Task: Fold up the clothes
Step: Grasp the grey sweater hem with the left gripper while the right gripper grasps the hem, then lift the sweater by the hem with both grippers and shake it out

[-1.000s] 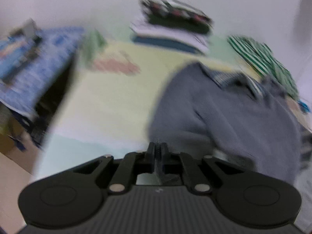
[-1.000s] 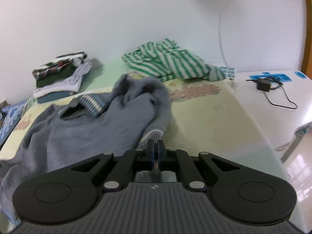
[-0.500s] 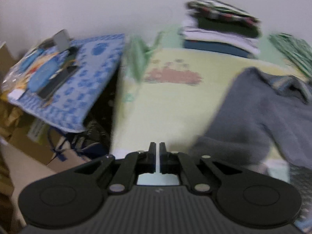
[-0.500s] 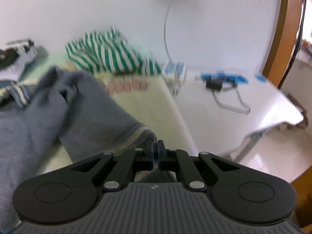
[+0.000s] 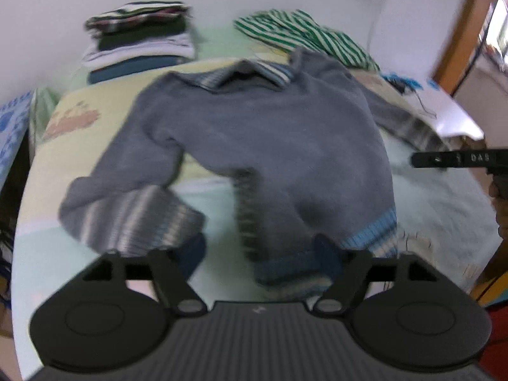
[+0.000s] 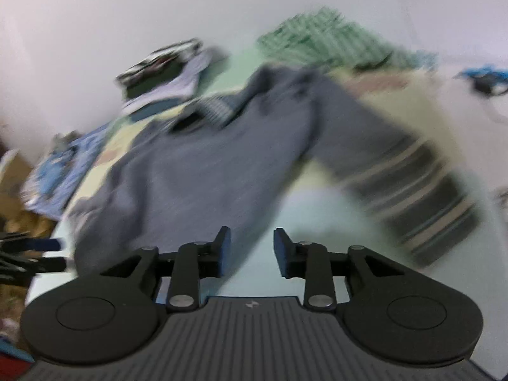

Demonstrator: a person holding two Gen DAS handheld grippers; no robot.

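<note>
A grey sweater [image 5: 263,139] lies spread flat on the bed, collar at the far side. Its left sleeve ends in a striped cuff [image 5: 133,219] near the front left. My left gripper [image 5: 260,254] hovers at the blue-striped hem [image 5: 368,235], jaws opening wide; the hem shows in the gap with no pad pressing on it. My right gripper [image 6: 252,244] is also opening, just off the sweater's [image 6: 206,165] near edge with nothing gripped. The other sleeve's striped cuff [image 6: 422,197] lies free to its right. The right gripper [image 5: 457,158] shows as a black bar at the right of the left wrist view.
A stack of folded clothes [image 5: 139,41] and a crumpled green-striped garment [image 5: 304,35] sit by the far wall. A white table [image 5: 451,114] with cables stands right of the bed. Blue patterned cloth [image 5: 12,120] lies at the left edge.
Both grippers were shut and now stand open. The right one has let go of the striped cuff, which lies on the bed. The left view has swung back to face the sweater.
</note>
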